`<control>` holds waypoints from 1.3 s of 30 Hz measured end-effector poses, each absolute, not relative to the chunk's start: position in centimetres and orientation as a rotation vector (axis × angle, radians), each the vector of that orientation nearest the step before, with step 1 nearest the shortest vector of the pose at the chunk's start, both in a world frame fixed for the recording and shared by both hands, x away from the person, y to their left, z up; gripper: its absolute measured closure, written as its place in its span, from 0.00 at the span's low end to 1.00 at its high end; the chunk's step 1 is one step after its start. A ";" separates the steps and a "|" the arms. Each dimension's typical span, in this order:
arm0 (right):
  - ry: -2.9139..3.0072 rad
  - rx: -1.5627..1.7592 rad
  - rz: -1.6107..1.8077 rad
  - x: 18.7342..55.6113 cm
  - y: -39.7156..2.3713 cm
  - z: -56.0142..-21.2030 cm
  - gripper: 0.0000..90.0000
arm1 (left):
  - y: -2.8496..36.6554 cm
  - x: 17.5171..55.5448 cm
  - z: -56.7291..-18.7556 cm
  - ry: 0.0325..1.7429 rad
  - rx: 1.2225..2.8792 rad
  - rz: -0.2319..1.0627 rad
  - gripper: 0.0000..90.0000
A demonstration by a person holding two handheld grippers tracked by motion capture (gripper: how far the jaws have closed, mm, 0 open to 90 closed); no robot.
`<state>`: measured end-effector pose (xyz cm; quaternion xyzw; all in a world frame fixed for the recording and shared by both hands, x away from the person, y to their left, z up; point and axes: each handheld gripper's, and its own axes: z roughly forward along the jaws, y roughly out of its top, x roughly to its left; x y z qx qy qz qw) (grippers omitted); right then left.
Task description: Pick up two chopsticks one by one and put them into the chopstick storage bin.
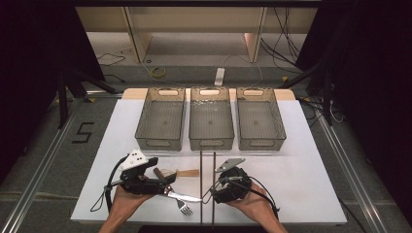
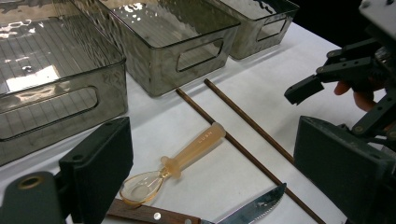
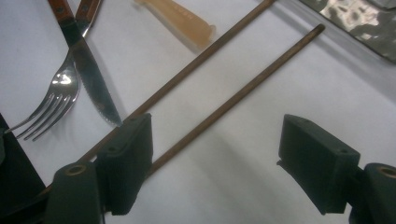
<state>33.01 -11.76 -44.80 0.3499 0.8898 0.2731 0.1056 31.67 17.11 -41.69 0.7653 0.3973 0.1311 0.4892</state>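
Lying on the white table [image 1: 301, 194] were two thin brown wooden chopsticks [image 3: 243, 91], straight and parallel, beside an amber translucent plastic spoon [image 2: 184, 161], a serrated steel knife [image 2: 254, 207] with a wooden handle, and a shiny fork [image 3: 51, 105]. Three smoky, ribbed plastic bins [image 1: 210, 124] stood beyond. The right gripper [image 3: 219, 158] hovered low over the chopsticks, jaws spread wide, holding nothing. The left gripper [image 2: 210, 186] angled above the spoon and knife, jaws likewise wide apart.
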 end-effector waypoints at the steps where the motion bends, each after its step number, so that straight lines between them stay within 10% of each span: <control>1: 2.634 1.036 0.791 33.1 -11.6 -44.9 0.30 | 17.1 31.7 -41.7 0.964 1.863 0.320 0.12; 39: 2.803 0.971 0.533 35.2 -9.9 -46.5 0.58 | 17.1 31.7 -41.7 0.961 1.867 0.322 0.12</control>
